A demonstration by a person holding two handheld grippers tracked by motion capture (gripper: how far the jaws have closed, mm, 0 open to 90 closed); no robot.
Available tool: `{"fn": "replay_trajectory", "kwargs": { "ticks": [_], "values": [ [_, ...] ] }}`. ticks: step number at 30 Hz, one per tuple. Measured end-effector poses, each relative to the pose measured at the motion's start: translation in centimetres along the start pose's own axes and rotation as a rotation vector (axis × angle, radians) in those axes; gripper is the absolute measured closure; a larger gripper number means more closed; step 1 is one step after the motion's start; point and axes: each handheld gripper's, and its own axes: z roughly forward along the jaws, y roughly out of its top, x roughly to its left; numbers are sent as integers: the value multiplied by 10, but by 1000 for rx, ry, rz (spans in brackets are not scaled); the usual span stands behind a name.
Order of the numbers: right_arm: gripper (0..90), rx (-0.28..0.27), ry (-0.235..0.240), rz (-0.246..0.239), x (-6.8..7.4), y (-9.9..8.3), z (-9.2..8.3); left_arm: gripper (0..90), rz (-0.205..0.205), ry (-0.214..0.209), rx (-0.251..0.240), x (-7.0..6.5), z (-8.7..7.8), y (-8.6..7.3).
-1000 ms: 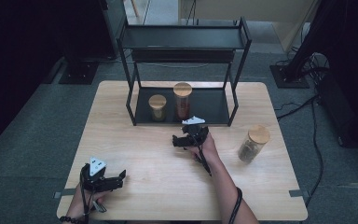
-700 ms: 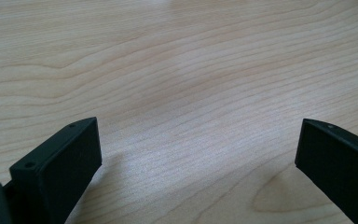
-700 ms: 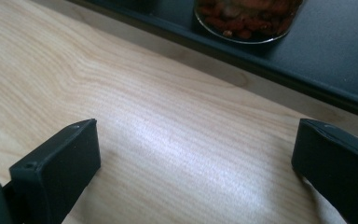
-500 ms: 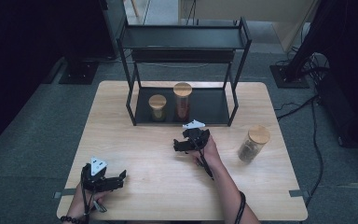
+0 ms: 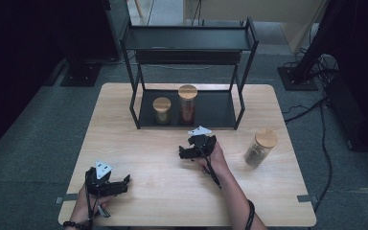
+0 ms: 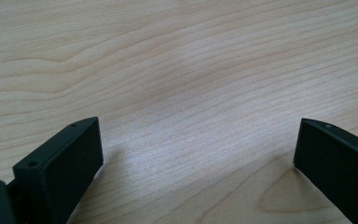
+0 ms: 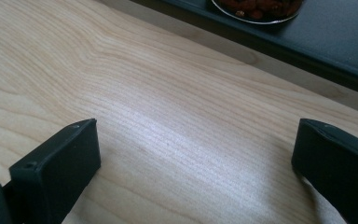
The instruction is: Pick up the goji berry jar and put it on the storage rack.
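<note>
My right gripper stands open over the middle of the wooden table, just in front of a black two-shelf rack. Nothing lies between its jaws. On the rack's lower shelf stand a short jar and a taller jar with reddish contents, whose base I see just ahead. A third wood-lidded jar stands on the table to the right. My left gripper rests open near the front left, over bare wood.
The rack's upper shelf is bare. Cables and dark stands sit on the grey floor beyond the table's right and back edges. The person's forearms come in from the near edge.
The right gripper has drawn back slightly from the rack toward the person. The left gripper has not moved.
</note>
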Motion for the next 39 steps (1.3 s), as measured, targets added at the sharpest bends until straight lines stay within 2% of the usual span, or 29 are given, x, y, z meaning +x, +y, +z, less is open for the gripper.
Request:
{"fn": "replay_trajectory", "kwargs": {
  "ticks": [20,28,39],
  "values": [
    [6,2,27,-28,7,-16,-16,15,18,3,6,-2,0,0],
    [6,-10,18,-60,12,-24,-25,15,20,1,7,-2,0,0],
    [10,-15,9,-63,9,-37,-39,15,19,-1,8,-1,1,0]
  ]
}}
